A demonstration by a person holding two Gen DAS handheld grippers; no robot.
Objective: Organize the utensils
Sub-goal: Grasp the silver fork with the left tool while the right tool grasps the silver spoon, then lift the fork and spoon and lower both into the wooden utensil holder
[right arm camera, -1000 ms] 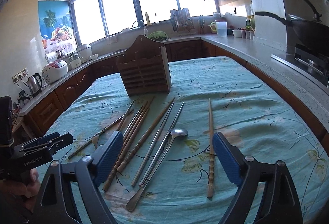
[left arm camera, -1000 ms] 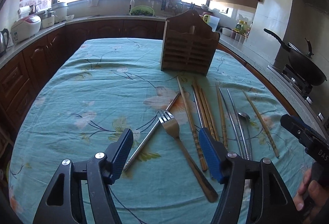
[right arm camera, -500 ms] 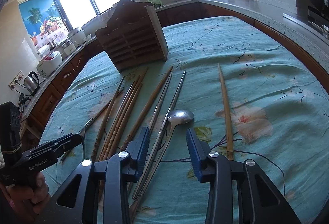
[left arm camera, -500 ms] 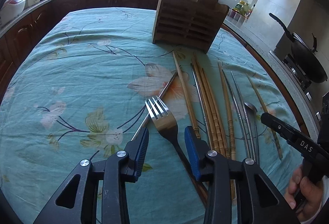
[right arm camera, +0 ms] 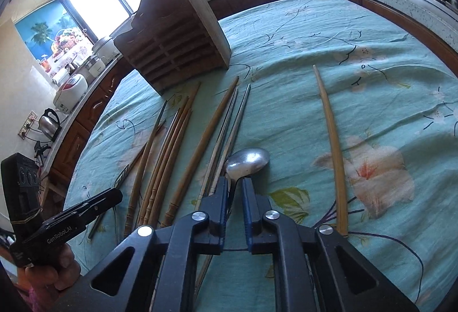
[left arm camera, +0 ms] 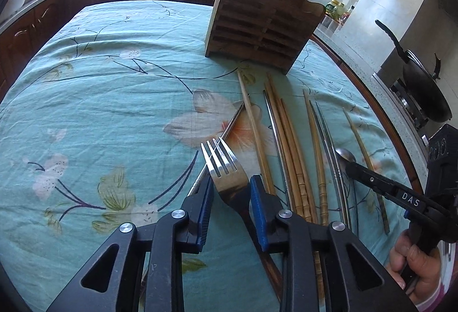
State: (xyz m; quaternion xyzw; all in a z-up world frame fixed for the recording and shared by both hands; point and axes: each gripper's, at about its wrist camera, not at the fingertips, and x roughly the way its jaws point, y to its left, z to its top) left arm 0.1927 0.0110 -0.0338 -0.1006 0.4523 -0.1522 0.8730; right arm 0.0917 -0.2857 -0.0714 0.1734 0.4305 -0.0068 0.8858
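A steel fork [left arm camera: 221,160] lies on the teal flowered tablecloth [left arm camera: 114,100] with its tines pointing away. My left gripper [left arm camera: 232,183] straddles the fork's shoulder; its jaws are closing and the blue pads [left arm camera: 257,197] meet the fork's edges. My right gripper [right arm camera: 234,183] is shut on the thin neck of a steel spoon [right arm camera: 249,160], just behind the bowl. Several wooden chopsticks [right arm camera: 169,146] and metal chopsticks [right arm camera: 229,129] lie side by side between the two grippers. One wooden chopstick [right arm camera: 332,140] lies alone to the right. A slatted wooden utensil holder [left arm camera: 263,23] stands beyond them.
A black wok [left arm camera: 423,86] sits on the stove past the table's right edge. Along the far counter stand a rice cooker [right arm camera: 71,89] and a kettle [right arm camera: 50,123]. A metal rod [left arm camera: 232,123] runs under the fork's tines. A person's hand [left arm camera: 415,263] holds the right gripper.
Both grippers came down and forward toward the utensils while their jaws narrowed. The left now brackets the fork; the right has closed on the spoon's neck.
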